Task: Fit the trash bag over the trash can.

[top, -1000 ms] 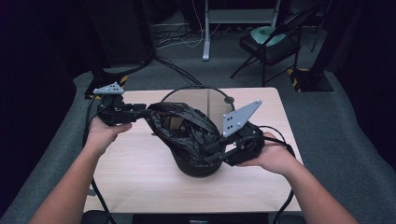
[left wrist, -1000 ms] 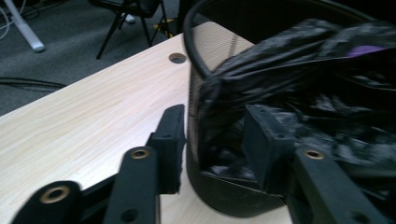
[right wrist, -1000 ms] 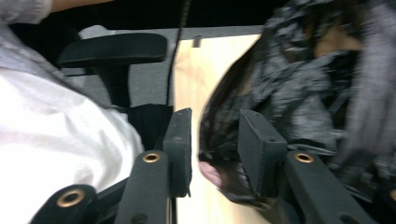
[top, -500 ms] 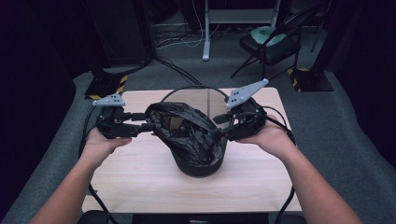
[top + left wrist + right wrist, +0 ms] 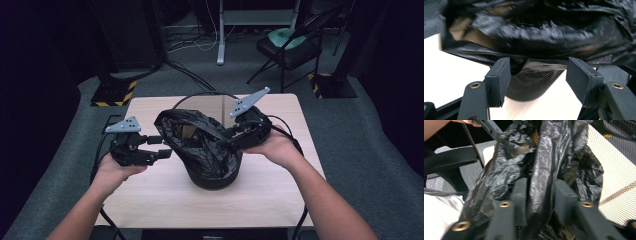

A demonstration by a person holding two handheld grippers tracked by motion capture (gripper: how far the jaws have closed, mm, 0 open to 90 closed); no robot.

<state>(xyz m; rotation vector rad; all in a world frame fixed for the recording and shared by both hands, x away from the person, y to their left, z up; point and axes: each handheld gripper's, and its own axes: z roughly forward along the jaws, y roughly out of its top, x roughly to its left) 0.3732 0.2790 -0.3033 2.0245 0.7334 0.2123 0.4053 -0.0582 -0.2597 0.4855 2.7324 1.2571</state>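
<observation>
Bag (image 5: 200, 142) lines mesh bin (image 5: 215, 177).

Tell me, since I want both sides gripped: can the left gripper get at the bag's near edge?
Probably yes: the left gripper has just been opening, nothing between its jaws, and the black bag hangs right ahead, unobstructed.

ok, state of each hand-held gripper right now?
Left hand-held gripper: open, jaws just widened, nothing between them.
Right hand-held gripper: shut on the black bin bag.
</observation>
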